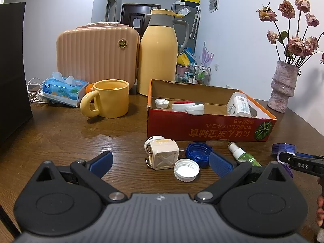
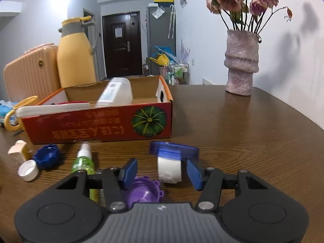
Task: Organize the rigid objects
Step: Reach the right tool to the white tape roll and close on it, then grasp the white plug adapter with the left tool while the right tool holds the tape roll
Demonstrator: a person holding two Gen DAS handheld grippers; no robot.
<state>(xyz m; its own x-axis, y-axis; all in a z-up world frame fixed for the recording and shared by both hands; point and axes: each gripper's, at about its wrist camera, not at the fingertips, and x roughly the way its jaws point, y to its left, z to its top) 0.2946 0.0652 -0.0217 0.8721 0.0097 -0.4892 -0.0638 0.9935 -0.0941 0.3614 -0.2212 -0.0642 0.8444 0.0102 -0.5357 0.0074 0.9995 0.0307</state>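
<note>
My right gripper (image 2: 162, 169) is open around a white tape roll in a blue dispenser (image 2: 172, 154) that stands on the table; the right pad is close to the roll, while a gap shows at the left pad. A purple cap (image 2: 144, 193) lies under its left finger. My left gripper (image 1: 161, 163) is wide open above the table, with a cream plug adapter (image 1: 164, 156), a white cap (image 1: 186, 170) and a blue cap (image 1: 197, 154) just ahead of it. A green spray bottle (image 1: 243, 156) lies beside them. The red cardboard box (image 1: 202, 125) holds a white bottle (image 1: 239, 105) and small white items.
Behind the box stand a yellow thermos (image 1: 160, 54), a pink ribbed case (image 1: 97, 54) and a yellow mug (image 1: 111, 99). A tissue pack (image 1: 62, 89) lies at the far left beside a black block (image 1: 12, 70). A vase of dried roses (image 1: 283, 89) stands at the right.
</note>
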